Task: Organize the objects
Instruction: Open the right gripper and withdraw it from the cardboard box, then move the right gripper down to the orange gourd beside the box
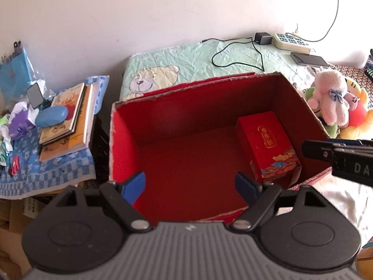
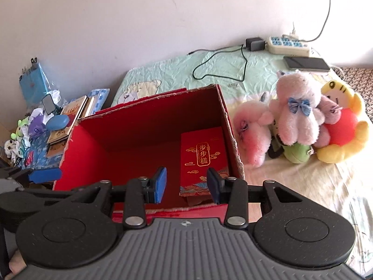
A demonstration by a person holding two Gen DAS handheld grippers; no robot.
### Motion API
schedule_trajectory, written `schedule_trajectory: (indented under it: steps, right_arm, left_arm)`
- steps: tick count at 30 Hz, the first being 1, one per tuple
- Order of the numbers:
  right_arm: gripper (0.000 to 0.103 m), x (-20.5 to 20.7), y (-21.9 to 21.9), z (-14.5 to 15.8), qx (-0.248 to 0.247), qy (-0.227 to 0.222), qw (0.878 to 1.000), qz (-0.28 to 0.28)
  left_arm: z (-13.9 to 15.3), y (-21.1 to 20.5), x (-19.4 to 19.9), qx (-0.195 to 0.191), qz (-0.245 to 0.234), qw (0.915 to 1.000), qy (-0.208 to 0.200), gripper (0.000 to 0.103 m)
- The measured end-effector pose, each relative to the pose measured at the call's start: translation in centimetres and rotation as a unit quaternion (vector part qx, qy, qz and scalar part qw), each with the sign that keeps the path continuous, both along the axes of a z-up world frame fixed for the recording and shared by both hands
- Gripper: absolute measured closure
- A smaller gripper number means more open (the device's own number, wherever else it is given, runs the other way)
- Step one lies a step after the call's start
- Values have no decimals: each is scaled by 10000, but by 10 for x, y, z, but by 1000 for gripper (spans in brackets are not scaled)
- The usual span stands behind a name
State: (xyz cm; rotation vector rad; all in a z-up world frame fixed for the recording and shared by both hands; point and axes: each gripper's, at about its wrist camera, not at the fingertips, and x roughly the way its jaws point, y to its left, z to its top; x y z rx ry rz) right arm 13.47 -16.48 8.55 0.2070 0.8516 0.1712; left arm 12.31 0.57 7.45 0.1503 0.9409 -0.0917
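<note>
Above the open red cardboard box (image 1: 205,144): left gripper (image 1: 190,187) spread wide, holding nothing; right gripper (image 2: 186,184) parted less widely, also empty. Inside, lower right of centre: red gift box (image 2: 204,161) lying flat against the right wall, long axis running front to back, label up.

One open box (image 2: 149,126), one carton (image 2: 204,156), four plush toys (image 2: 298,107)

Left gripper (image 1: 190,187) jaws spread wide and empty; right gripper (image 2: 186,184) jaws parted, holding nothing.
</note>
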Motion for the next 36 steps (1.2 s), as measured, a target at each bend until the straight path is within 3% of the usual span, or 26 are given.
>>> schedule_trajectory:
  steps: [2, 16, 36]
  right_arm:
    - [61, -7, -1, 3, 38, -65, 10000, -7]
    - [61, -33, -13, 10, 223, -78, 9981, 574]
    - [61, -52, -34, -16, 225, 334, 9936, 1058]
  left_arm:
    - [4, 0, -6, 62, 1, 9999, -100, 14]
    - [16, -9, -42, 262, 622, 9976, -152, 15]
    - [-19, -43, -76, 316, 1066, 9927, 461, 9]
